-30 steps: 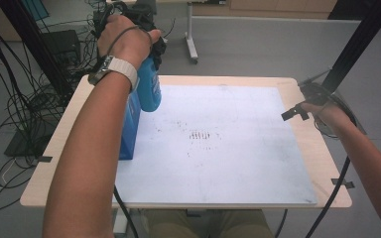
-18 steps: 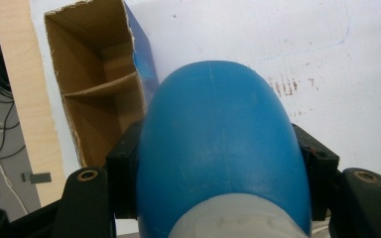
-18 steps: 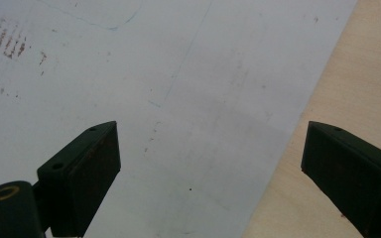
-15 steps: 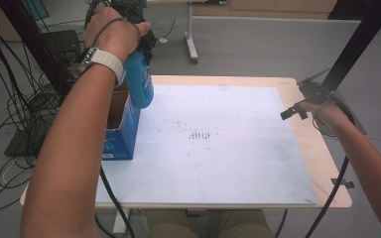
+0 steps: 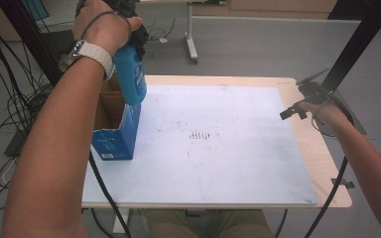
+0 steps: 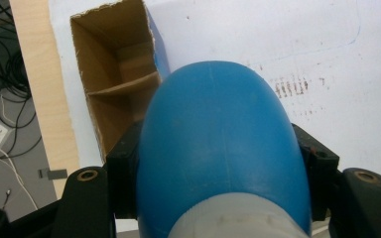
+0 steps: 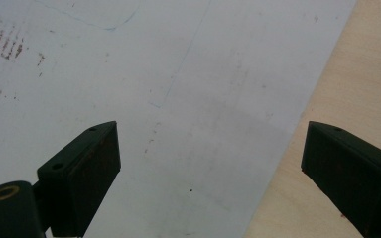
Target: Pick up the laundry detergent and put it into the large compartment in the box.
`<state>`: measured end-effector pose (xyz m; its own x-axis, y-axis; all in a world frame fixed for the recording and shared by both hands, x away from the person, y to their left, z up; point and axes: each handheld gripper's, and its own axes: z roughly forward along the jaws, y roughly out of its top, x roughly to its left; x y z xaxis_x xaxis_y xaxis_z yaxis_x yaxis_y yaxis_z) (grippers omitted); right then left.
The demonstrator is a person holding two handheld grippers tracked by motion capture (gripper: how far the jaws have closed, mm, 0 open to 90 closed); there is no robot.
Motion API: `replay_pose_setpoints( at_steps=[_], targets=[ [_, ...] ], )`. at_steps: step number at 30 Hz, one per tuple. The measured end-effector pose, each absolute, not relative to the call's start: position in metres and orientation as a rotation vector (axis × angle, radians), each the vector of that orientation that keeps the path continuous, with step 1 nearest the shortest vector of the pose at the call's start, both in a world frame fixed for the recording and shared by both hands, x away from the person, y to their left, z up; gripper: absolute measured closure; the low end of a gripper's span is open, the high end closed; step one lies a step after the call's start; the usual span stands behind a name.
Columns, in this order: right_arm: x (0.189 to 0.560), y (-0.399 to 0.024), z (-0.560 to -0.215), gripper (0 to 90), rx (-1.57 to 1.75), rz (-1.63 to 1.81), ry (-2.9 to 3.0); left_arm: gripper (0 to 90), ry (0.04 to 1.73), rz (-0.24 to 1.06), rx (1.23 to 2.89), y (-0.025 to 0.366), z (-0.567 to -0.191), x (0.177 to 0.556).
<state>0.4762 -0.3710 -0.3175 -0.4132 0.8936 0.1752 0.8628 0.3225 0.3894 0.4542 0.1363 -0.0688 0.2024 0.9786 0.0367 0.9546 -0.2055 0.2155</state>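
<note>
A blue bottle point(image 5: 132, 74) hangs upright in the air at the table's far left, with my left gripper point(image 5: 133, 39) shut on its upper part under the person's hand. Its base hovers just over the right wall of an open blue carton point(image 5: 113, 139). In the left gripper view the bottle point(image 6: 218, 148) sits clamped between both jaws of the left gripper point(image 6: 223, 168), and the carton point(image 6: 114, 89) shows its brown inside with a divider. My right gripper point(image 5: 297, 98) rests at the table's right edge. The right gripper point(image 7: 211, 163) stands open over the sheet with nothing between its jaws.
A white sheet point(image 5: 218, 163) covers most of the wooden table point(image 5: 325, 168). Faint dark marks point(image 5: 203, 135) sit near the sheet's middle. Cables point(image 5: 10, 114) hang and lie on the floor at the left. A black post point(image 5: 357, 44) rises behind the right hand.
My left hand has risen and shifted left with the bottle, which has come up out of the carton. The carton's open top now shows. The right hand has kept still.
</note>
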Motion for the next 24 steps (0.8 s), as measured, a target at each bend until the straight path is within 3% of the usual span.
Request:
replay_pose_setpoints(
  at_steps=[24],
  targets=[
    [0.479,-0.369,-0.319,8.3,1.677,0.651,2.489,37.6,1.916,0.295,2.306,0.164,-0.066,0.459]
  ],
)
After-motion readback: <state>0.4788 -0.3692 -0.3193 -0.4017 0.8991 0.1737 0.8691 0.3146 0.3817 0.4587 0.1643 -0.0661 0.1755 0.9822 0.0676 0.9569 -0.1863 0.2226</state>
